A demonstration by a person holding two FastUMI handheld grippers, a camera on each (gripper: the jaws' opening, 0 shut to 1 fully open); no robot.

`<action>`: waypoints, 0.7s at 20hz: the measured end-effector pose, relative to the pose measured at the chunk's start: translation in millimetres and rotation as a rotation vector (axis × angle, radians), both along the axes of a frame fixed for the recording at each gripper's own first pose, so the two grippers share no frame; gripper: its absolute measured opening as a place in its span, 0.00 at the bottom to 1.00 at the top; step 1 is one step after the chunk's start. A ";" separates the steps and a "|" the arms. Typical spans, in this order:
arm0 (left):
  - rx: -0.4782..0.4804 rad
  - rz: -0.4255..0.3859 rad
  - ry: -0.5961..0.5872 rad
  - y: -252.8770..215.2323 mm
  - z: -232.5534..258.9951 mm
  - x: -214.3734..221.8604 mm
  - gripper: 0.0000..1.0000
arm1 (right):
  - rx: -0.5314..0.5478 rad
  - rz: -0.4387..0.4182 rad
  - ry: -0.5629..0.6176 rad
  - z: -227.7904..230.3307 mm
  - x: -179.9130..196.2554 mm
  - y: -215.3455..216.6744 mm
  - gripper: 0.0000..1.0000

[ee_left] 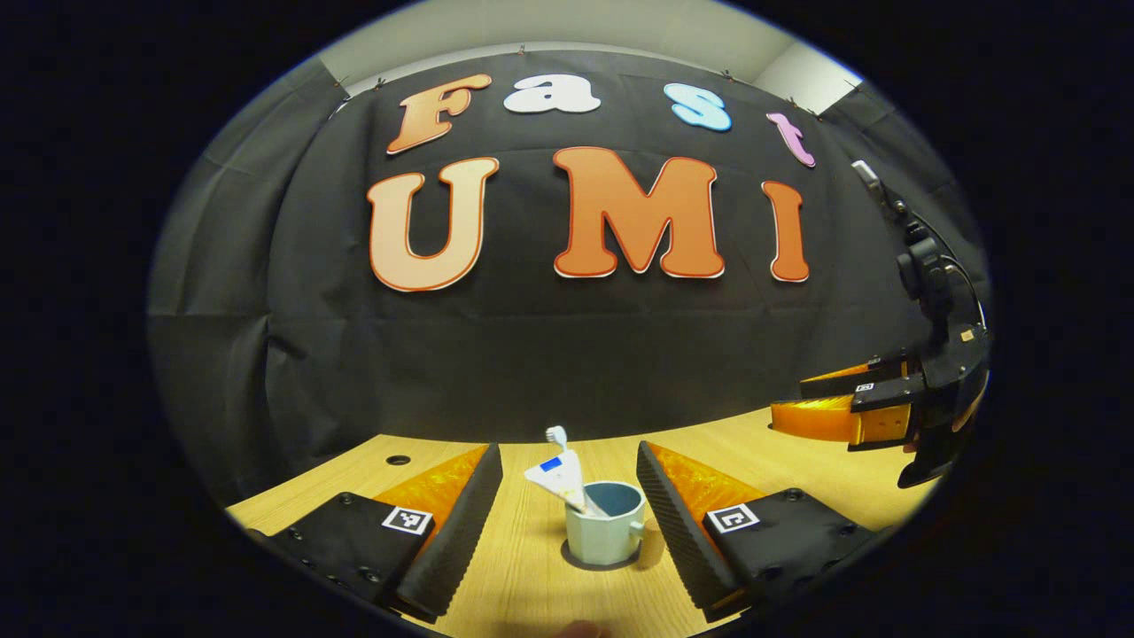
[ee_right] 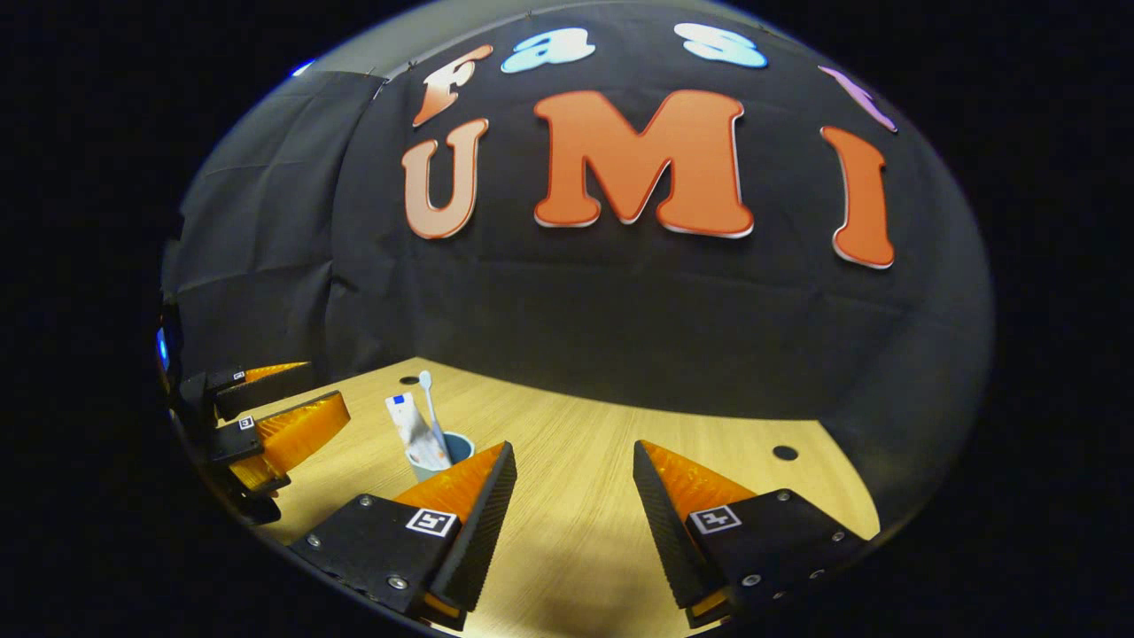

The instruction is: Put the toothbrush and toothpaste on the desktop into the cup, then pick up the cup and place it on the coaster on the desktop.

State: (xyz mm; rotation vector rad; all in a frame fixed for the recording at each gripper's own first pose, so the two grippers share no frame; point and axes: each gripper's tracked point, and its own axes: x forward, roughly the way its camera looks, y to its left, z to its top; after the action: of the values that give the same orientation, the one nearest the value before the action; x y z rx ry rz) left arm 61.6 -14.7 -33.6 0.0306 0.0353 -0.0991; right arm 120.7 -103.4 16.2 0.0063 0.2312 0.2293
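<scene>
A pale blue-green cup (ee_left: 604, 532) stands upright on a dark round coaster (ee_left: 602, 564) on the wooden desktop (ee_left: 523, 567). A white toothpaste tube (ee_left: 556, 478) and a white toothbrush (ee_left: 556, 434) lean out of it. My left gripper (ee_left: 568, 450) is open wide; the cup shows between its fingers, untouched. In the right gripper view the cup (ee_right: 452, 447), tube (ee_right: 412, 430) and brush (ee_right: 427, 390) stand just left of my open, unloaded right gripper (ee_right: 574, 447). The left gripper (ee_right: 326, 385) hangs a little apart from the cup. The right gripper (ee_left: 788, 397) hovers at the far right.
The desktop (ee_right: 576, 496) runs back to the black cloth wall. A small round hole (ee_left: 398, 460) lies in the desktop at the left, and a round hole (ee_right: 785, 452) shows at the right in the right gripper view.
</scene>
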 end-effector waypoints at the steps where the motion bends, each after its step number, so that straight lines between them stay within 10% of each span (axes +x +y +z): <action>1: 0.000 -0.010 -0.010 -4.3 4.7 -0.6 0.97 | -0.012 -0.016 -0.040 8.4 -4.5 -8.6 0.80; 14: -0.054 0.022 -0.075 -29.8 22.7 -24.7 0.96 | -0.104 -0.040 -0.248 14.0 -38.0 -1.2 0.89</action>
State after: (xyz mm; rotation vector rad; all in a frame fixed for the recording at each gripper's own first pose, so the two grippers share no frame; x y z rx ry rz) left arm 36.9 -44.5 -10.9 -0.0199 -0.0420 -0.0771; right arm 82.7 -104.6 30.2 -0.1198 -0.0041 0.1757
